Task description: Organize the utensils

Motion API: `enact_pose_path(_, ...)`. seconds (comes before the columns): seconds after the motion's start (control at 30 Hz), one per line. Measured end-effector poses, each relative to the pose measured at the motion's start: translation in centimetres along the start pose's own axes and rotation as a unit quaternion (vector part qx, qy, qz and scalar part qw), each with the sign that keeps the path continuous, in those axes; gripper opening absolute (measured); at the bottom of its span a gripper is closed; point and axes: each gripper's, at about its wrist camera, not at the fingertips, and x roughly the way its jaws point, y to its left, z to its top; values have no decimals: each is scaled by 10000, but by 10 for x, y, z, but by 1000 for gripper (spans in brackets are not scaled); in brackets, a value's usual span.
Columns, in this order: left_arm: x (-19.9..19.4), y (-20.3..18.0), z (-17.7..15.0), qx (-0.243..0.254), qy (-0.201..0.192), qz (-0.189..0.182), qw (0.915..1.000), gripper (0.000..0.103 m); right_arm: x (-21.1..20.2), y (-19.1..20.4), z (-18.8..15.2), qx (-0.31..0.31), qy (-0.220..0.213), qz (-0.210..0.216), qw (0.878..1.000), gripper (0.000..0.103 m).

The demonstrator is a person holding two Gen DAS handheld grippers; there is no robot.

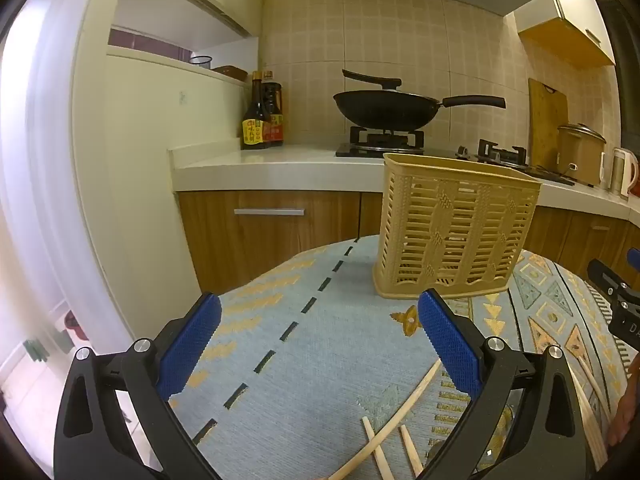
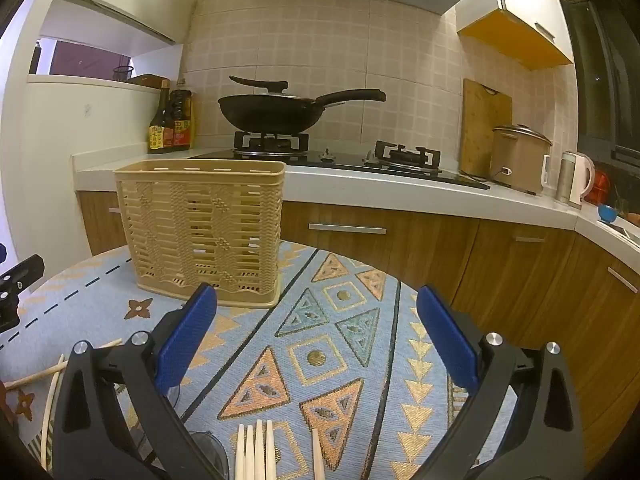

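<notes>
A beige slatted utensil basket (image 1: 452,228) stands upright on the patterned cloth; it also shows in the right wrist view (image 2: 204,228). My left gripper (image 1: 320,316) is open and empty, short of the basket. Wooden chopsticks (image 1: 396,420) lie loose on the cloth below it. My right gripper (image 2: 318,308) is open and empty, to the right of the basket. Several pale chopsticks (image 2: 256,452) lie side by side at the bottom edge under it, and more chopsticks (image 2: 52,372) lie at the left.
The table carries a blue patterned cloth (image 2: 332,360). Behind it runs a kitchen counter (image 2: 400,192) with a black wok (image 2: 276,112) on the stove, sauce bottles (image 2: 172,124), a cutting board, a cooker and a kettle. The other gripper shows at the right edge (image 1: 620,300).
</notes>
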Motion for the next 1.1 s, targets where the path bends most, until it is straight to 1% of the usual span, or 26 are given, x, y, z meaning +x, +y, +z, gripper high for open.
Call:
enact_pose_path(0.3,0,0,0,-31,-19,-16,10000,96,-3,-1,1,7,-35,-17,10000,95)
enact_pose_path(0.47,-2,-1,0,-3,-101,-25,9999,96,-12,1,2,-6,-301,-73,9995,95)
enact_pose_path(0.53,-3,-3,0,33,-148,-62,9999,96,-23,3,6,-29,-395,-88,9992,95)
enact_pose_path(0.57,-3,-8,-3,48,-160,-82,9998,96,-20,1,5,-31,-397,-76,9992,95)
enact_pose_path(0.9,-3,1,-5,49,-147,-165,9997,96,-15,4,4,-116,-327,-28,9994,95)
enact_pose_path(1.1,-7,-4,-1,106,-163,-217,9996,96,-13,6,2,-120,-314,-14,9994,95)
